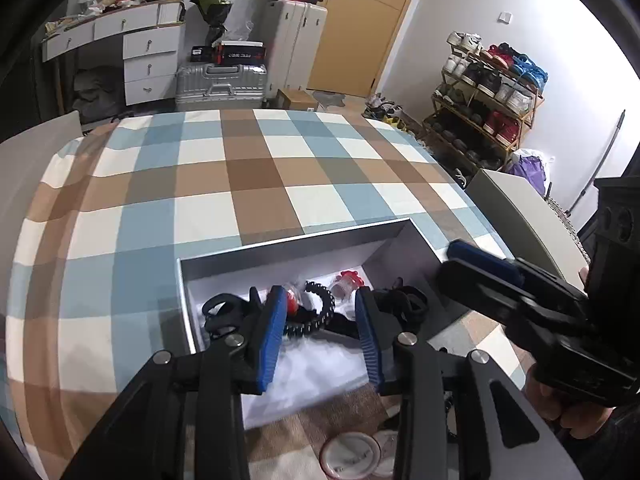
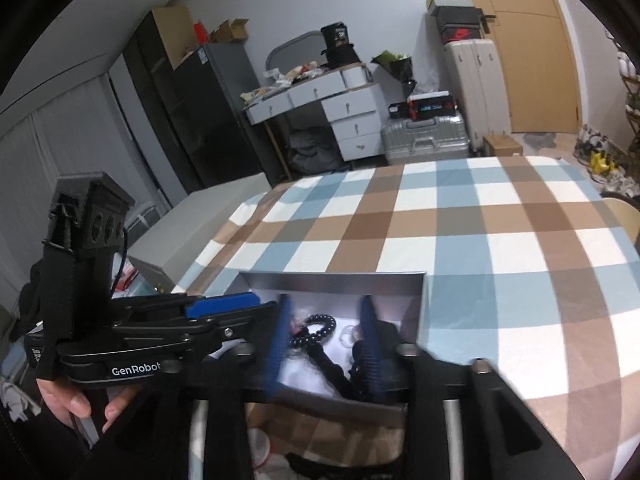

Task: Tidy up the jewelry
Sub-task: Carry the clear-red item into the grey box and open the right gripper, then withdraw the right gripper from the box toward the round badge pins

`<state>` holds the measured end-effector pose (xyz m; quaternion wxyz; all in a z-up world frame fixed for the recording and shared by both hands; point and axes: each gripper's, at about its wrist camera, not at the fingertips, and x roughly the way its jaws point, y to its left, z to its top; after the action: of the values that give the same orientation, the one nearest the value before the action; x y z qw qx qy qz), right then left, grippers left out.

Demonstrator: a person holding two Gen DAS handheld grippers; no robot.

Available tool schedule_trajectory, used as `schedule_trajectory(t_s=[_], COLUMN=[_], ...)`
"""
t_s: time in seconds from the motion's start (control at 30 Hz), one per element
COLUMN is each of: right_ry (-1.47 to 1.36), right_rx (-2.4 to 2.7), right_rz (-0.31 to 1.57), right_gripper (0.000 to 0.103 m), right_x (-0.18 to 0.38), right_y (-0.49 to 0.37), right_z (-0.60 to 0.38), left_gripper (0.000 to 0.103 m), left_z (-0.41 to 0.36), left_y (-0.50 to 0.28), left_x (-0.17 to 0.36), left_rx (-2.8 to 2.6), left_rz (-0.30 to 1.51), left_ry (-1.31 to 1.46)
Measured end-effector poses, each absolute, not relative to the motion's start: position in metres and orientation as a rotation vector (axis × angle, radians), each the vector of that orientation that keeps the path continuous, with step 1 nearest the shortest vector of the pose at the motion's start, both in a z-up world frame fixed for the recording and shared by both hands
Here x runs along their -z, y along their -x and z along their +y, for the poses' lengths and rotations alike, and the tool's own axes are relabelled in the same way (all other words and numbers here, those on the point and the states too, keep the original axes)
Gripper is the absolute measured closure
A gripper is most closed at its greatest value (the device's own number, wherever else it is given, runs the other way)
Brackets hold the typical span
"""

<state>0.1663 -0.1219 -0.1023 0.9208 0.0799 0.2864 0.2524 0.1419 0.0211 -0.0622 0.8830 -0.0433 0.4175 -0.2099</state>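
**A:** Going left to right, what is each hand doing?

**B:** The left hand-held gripper (image 1: 320, 320) hangs over the near end of the open box (image 1: 280, 240), its blue pads spread with nothing pressed between them. I'd say it waits there because the jewelry lies right below. The right hand-held gripper (image 2: 326, 340) reaches in from the right side, also spread and empty, tilted down into the same box.

**A:** And where is the jewelry?

**B:** Inside the box, which sits on the checked bed cover (image 1: 200, 180). A black bead bracelet (image 1: 324, 304) curls in the middle, black bands (image 1: 220, 312) lie at the left, a red piece (image 1: 352, 278) sits farther back, and more black loops (image 1: 408, 304) at the right.

**A:** Counts?

**B:** One box, two grippers, one beaded bracelet for certain. The black bands overlap, so I can't count them. Outside the box, near its front edge, lie two round badges (image 1: 352, 456), likely awaiting sorting.
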Motion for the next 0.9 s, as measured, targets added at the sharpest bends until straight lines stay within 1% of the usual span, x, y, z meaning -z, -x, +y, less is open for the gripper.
schedule_trajectory(t_s=[0.03, 0.07, 0.1, 0.17, 0.47, 0.57, 0.67, 0.73, 0.77, 0.83, 0.87, 0.9], right_ry=[-0.162, -0.158, -0.156, -0.161, -0.180, -0.182, -0.178, -0.171, -0.167, -0.165, -0.164, -0.161], right_rx=[-0.515, -0.514, -0.512, -0.507, -0.474, -0.464, -0.462, -0.463, -0.465, -0.458, -0.460, -0.462], right_rz=[0.576, 0.565, 0.559, 0.555, 0.540, 0.537, 0.529, 0.527, 0.525, 0.524, 0.528, 0.531], right_gripper=[0.051, 0.051, 0.050, 0.048, 0.041, 0.035, 0.031, 0.024, 0.023, 0.017, 0.017, 0.017], right_x=[0.100, 0.097, 0.095, 0.092, 0.086, 0.085, 0.087, 0.088, 0.089, 0.092, 0.093, 0.094], right_y=[-0.162, -0.158, -0.154, -0.148, -0.116, -0.104, -0.092, -0.082, -0.077, -0.070, -0.067, -0.064], right_z=[-0.123, -0.124, -0.125, -0.126, -0.140, -0.144, -0.147, -0.148, -0.149, -0.150, -0.151, -0.151], left_gripper=[0.069, 0.061, 0.055, 0.051, 0.050, 0.043, 0.043, 0.043, 0.042, 0.033, 0.026, 0.023], left_z=[0.020, 0.019, 0.018, 0.016, 0.013, 0.012, 0.008, 0.007, 0.006, 0.007, 0.008, 0.010], left_y=[-0.140, -0.137, -0.135, -0.130, -0.108, -0.099, -0.087, -0.080, -0.077, -0.071, -0.068, -0.065], left_x=[0.061, 0.059, 0.058, 0.054, 0.045, 0.044, 0.043, 0.042, 0.043, 0.044, 0.045, 0.046], left_rx=[0.437, 0.434, 0.426, 0.420, 0.385, 0.376, 0.371, 0.363, 0.356, 0.337, 0.319, 0.309], left_rz=[0.866, 0.862, 0.857, 0.841, 0.809, 0.801, 0.785, 0.774, 0.770, 0.763, 0.757, 0.756], left_ry=[0.084, 0.074, 0.068, 0.060, 0.033, 0.028, 0.002, -0.005, -0.006, -0.001, 0.005, 0.011])
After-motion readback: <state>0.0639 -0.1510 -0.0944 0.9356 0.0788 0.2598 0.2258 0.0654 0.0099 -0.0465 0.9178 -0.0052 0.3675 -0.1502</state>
